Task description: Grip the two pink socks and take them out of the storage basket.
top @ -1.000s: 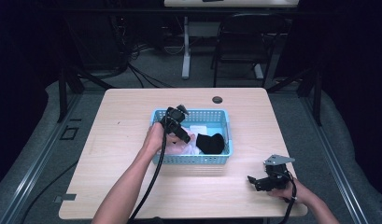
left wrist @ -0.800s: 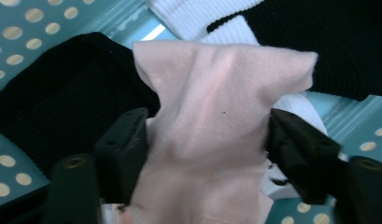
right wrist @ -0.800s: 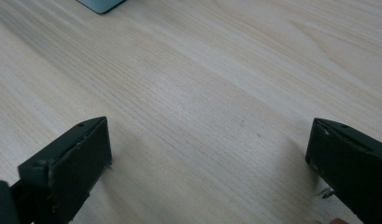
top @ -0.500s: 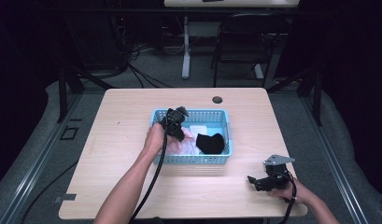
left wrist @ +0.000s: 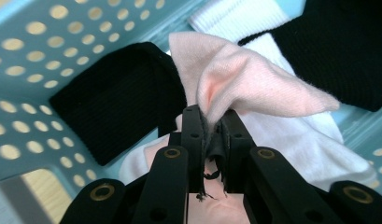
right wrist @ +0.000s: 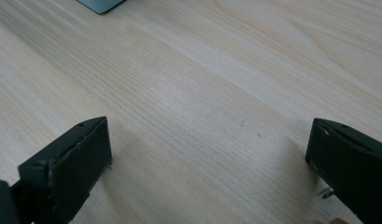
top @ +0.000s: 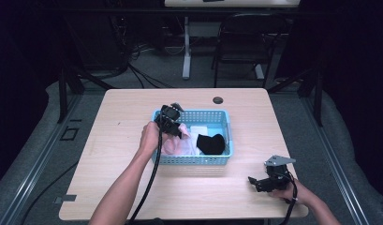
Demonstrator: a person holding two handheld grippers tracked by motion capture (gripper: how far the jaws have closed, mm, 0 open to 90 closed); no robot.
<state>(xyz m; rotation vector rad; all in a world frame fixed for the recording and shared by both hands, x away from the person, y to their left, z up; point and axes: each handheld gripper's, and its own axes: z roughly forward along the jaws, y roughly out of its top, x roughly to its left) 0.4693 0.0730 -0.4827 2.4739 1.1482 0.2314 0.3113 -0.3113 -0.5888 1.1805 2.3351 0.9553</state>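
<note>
A light blue perforated basket [top: 224, 119] stands mid-table with socks in it. My left gripper [top: 176, 130] reaches into its left end; its jaws have just been closing and now pinch a fold of a pink sock [left wrist: 244, 79], the same pink sock [top: 182, 143] seen from above. Black socks [left wrist: 118, 98] and a white sock [left wrist: 314, 149] lie around it in the left gripper view; one black sock [top: 211, 143] lies right of the pink one. My right gripper [top: 260, 183] rests open near the table's front right corner, and nothing but bare wood lies between its jaws [right wrist: 207, 154].
The wooden table [top: 133, 112] has a round cable hole [top: 218, 100] behind the basket. A basket corner [right wrist: 101, 4] peeks in at the top of the right gripper view. A chair [top: 243, 42] and desk legs stand beyond the table's far edge.
The left gripper's jaws have shut on the pink sock inside the basket, with the hand shifting only slightly. The right gripper has stayed put.
</note>
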